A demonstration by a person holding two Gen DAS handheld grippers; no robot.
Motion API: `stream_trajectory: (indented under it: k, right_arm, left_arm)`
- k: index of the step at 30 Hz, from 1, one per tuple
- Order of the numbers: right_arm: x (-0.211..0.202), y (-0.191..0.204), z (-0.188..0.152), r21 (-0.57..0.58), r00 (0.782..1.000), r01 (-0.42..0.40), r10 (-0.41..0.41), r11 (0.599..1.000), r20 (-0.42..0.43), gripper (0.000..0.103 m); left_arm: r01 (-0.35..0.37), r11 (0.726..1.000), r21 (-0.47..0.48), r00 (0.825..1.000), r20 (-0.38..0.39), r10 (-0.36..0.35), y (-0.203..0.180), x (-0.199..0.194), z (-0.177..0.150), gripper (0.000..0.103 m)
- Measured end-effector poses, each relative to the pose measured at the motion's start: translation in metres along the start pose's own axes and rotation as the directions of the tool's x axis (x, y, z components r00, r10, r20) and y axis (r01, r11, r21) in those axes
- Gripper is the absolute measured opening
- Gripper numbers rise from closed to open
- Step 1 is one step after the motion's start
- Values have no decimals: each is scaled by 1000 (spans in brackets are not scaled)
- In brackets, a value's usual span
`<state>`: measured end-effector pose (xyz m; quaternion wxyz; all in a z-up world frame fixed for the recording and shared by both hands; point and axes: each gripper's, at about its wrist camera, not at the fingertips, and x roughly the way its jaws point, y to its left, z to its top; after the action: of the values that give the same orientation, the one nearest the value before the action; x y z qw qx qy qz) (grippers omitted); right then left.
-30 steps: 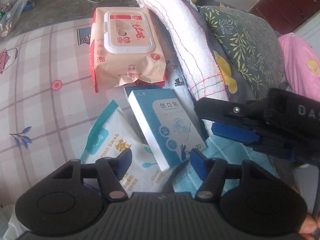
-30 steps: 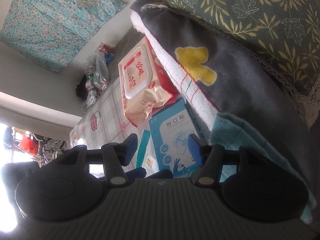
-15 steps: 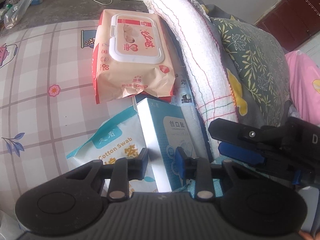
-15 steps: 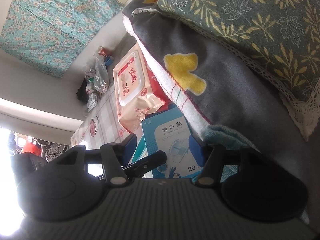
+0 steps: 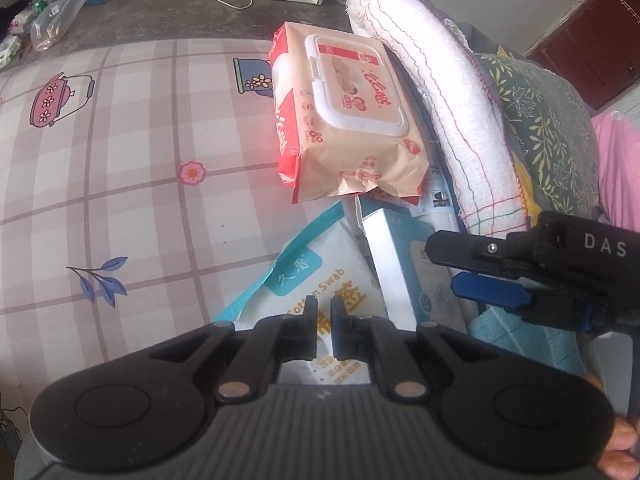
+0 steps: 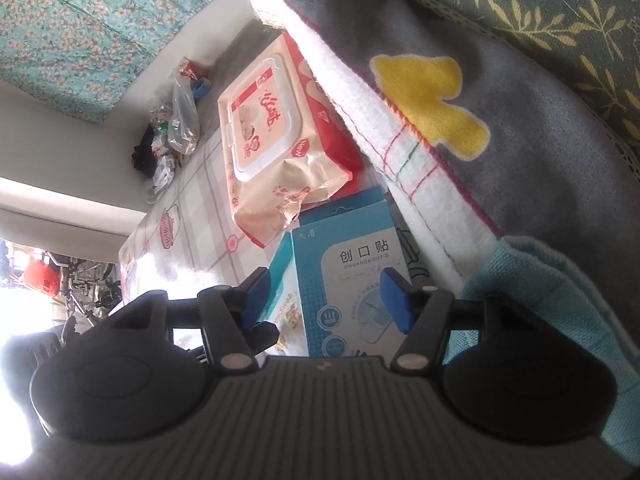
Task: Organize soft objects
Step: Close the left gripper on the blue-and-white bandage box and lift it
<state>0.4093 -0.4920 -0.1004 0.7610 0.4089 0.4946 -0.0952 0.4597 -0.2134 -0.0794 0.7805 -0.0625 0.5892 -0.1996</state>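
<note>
My left gripper (image 5: 324, 312) is shut, its tips over a white and teal cotton swab bag (image 5: 320, 272); I cannot tell whether it pinches the bag. Right of the bag a blue plaster box (image 5: 384, 264) leans on its edge. My right gripper (image 6: 324, 296) straddles that box (image 6: 352, 248), jaws opening and the left pad clear of it; it enters the left wrist view as the right gripper (image 5: 444, 268). Beyond lies a pink wet-wipes pack (image 5: 352, 120). A rolled white towel (image 5: 440, 100) and a teal cloth (image 6: 560, 292) lie to the right.
Everything rests on a plaid sheet with teapot prints (image 5: 120, 200). A grey blanket with a yellow patch (image 6: 520, 120), a green leaf-print pillow (image 5: 548, 120) and a pink cloth (image 5: 616, 152) pile up on the right. A plastic bag (image 5: 60, 12) lies on the floor beyond.
My left gripper closed from wide open to shut and slid left, off the blue box and onto the cotton swab bag. My right gripper came down closer around the box.
</note>
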Motion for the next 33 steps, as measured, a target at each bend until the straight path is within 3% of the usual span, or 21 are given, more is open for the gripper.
stream_trajectory:
  k: [6,12,13,16,22,29,33]
  right_arm:
    - [8,5,0,8,995,96,-96,995,-11,64]
    - [30,1,3,25,990,134,-133,991,-48,81]
    - [33,3,3,31,991,121,-120,992,-55,88]
    - [36,5,7,49,994,84,-80,995,-75,97]
    - [33,5,6,94,991,-54,65,994,-116,97]
    - [26,-9,5,116,991,-108,117,987,-72,94]
    - [24,-12,2,115,995,-82,88,990,-48,78]
  left_arm:
    - [31,999,29,999,5,-32,-8,-6,-1,11]
    - [49,998,38,999,7,-49,-9,-10,-4,13]
    - [52,998,36,999,6,-52,-7,-11,-4,13]
    - [78,997,27,997,4,-79,-1,-15,-5,19]
    - [146,989,28,988,45,-147,-1,-29,-3,39]
    - [106,994,36,993,38,-108,-10,-13,3,38]
    - [99,995,31,995,7,-100,-15,5,5,37]
